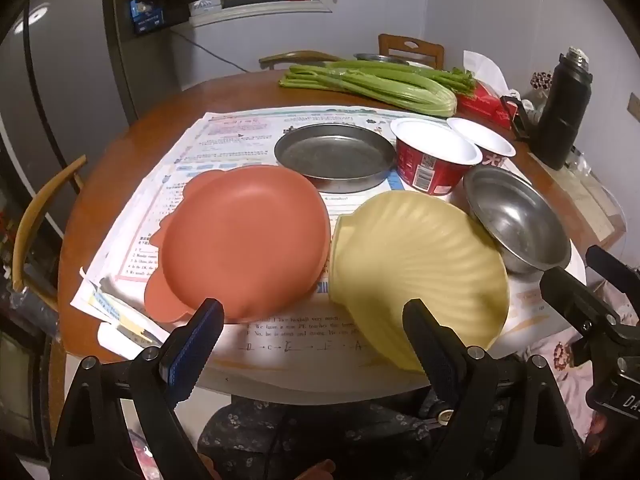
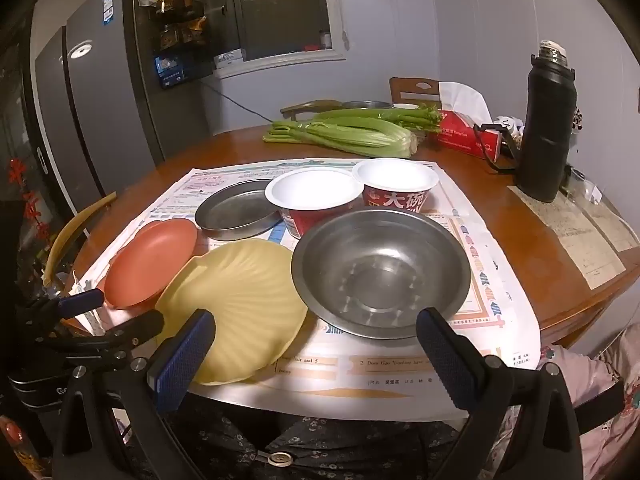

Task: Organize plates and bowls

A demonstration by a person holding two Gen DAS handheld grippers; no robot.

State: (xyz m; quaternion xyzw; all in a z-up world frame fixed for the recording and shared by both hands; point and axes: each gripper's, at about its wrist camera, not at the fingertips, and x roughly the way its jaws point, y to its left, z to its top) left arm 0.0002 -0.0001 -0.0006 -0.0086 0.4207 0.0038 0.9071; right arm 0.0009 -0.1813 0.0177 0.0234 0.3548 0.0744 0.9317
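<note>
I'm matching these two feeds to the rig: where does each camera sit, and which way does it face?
Left wrist: on the left gripper, angled down at the orange plastic plate; its open fingers and a floral-clothed lap show.
Right wrist: on the right gripper, angled down at the round steel bowl; open fingers, lap.
Shared: yellow shell-shaped plate, flat steel pan, two red paper bowls, celery.

The round brown wooden desk (image 2: 500,216) carries large printed paper sheets (image 2: 472,264) over its near part. Directly on the wood at the far side lie a bunch of celery (image 2: 352,132), a red tissue box (image 2: 464,136) and a tall black flask (image 2: 546,128), which stands upright. More papers (image 2: 580,232) lie flat at the right edge.
</note>
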